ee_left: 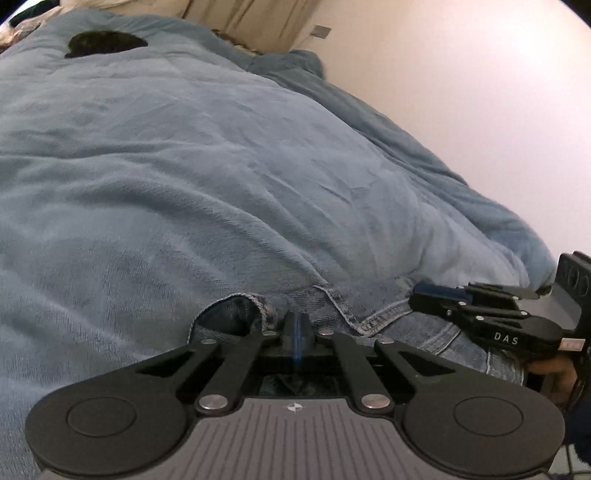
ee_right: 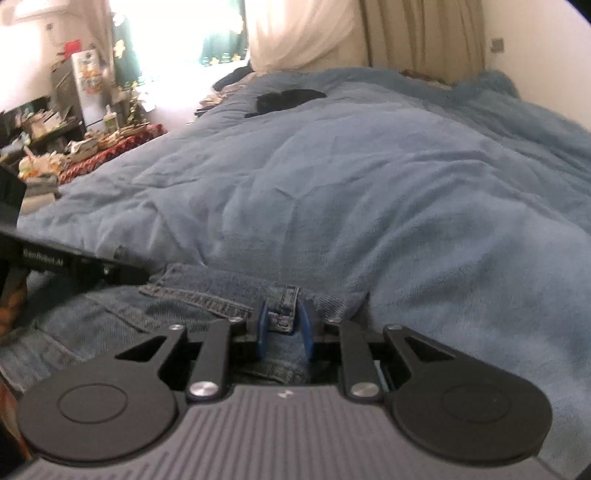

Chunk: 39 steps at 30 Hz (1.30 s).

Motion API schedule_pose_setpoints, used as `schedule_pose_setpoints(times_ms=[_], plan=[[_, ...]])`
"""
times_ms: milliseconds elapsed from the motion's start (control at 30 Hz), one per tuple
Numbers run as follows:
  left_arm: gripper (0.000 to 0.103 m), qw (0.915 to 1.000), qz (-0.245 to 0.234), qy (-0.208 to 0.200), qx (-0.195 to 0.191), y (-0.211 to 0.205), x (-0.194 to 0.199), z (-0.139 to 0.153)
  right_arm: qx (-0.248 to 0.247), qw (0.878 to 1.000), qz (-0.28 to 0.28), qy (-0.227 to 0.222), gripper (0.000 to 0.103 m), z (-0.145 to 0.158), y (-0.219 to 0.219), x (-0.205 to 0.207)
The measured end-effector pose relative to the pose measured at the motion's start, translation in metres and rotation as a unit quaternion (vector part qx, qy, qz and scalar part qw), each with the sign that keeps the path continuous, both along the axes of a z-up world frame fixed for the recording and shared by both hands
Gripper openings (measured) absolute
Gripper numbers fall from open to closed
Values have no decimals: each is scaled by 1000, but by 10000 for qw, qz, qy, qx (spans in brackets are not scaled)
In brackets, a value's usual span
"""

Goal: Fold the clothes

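A pair of blue denim jeans (ee_left: pixel 384 314) lies on a blue fleece blanket (ee_left: pixel 207 177) at the near edge of the bed. In the left wrist view my left gripper (ee_left: pixel 296 328) is shut, its blue pads pressed together on the jeans' waistband edge. My right gripper (ee_left: pixel 436 295) shows at the right of that view, on the denim. In the right wrist view my right gripper (ee_right: pixel 283 328) is shut on the jeans (ee_right: pixel 177 306), its blue pads either side of a belt loop. The left gripper's body (ee_right: pixel 74 264) reaches in from the left.
A black garment (ee_right: pixel 288 99) lies far back on the blanket (ee_right: pixel 369 177); it also shows in the left wrist view (ee_left: pixel 105 43). A cluttered low table (ee_right: pixel 88 147) stands left of the bed. A pale wall (ee_left: pixel 480 92) runs along the bed's right. Curtains (ee_right: pixel 406 33) hang behind.
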<state>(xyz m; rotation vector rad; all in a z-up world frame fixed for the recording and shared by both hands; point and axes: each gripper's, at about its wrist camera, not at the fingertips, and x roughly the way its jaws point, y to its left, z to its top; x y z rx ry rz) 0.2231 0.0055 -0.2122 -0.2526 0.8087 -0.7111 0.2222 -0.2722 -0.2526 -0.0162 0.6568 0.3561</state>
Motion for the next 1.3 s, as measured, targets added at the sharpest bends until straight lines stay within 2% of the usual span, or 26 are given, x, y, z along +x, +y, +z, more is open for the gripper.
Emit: schedule_pose_setpoints(times_ms=[133,200,267,300,333,367,400,467,567,733,900,1033,1100,1200,1300], plan=[[3,9999,-20,98,-92,8,-2,14,249,9995,-30,204,20,10,-5,4],[2,10000,-8,70,-27,11,-6,23,443,9984,-126,328,27,19,-13,-1],[2,10000,-32,47,81,9,-12,32,651,9967,-199,450,45,28,-20,-6],[7,9999,-30,17,116,9,-16,38,734,9959,-199,491,51,34,-24,-13],[10,9999,-11,-18,133,9,-19,43,755,9957,-204,498,67,40,-26,-19],[20,9999,7,-77,144,11,-25,51,741,9960,-169,460,84,47,-27,-24],[34,9998,33,-133,158,12,-31,58,720,9965,-110,405,91,53,-26,-29],[48,9994,128,-233,209,14,-41,69,649,9974,14,313,101,66,-25,-39],[66,9986,246,-344,306,11,-57,84,382,9988,163,275,102,82,-14,-52],[78,9981,325,-254,447,6,-79,98,-95,9998,77,126,102,100,3,-74],[79,9954,527,-36,801,4,-99,106,-263,9996,125,2,102,113,12,-99],[82,9883,725,-203,1327,-3,-117,118,-249,9990,-42,369,102,122,13,-107],[86,9868,782,-235,1397,-6,-124,123,-341,9986,-2,411,102,126,14,-109],[86,9863,852,-200,1397,-11,-133,131,-543,9976,130,406,102,134,20,-112],[86,9826,978,-234,1563,-20,-139,138,-689,9968,223,324,102,142,26,-113]])
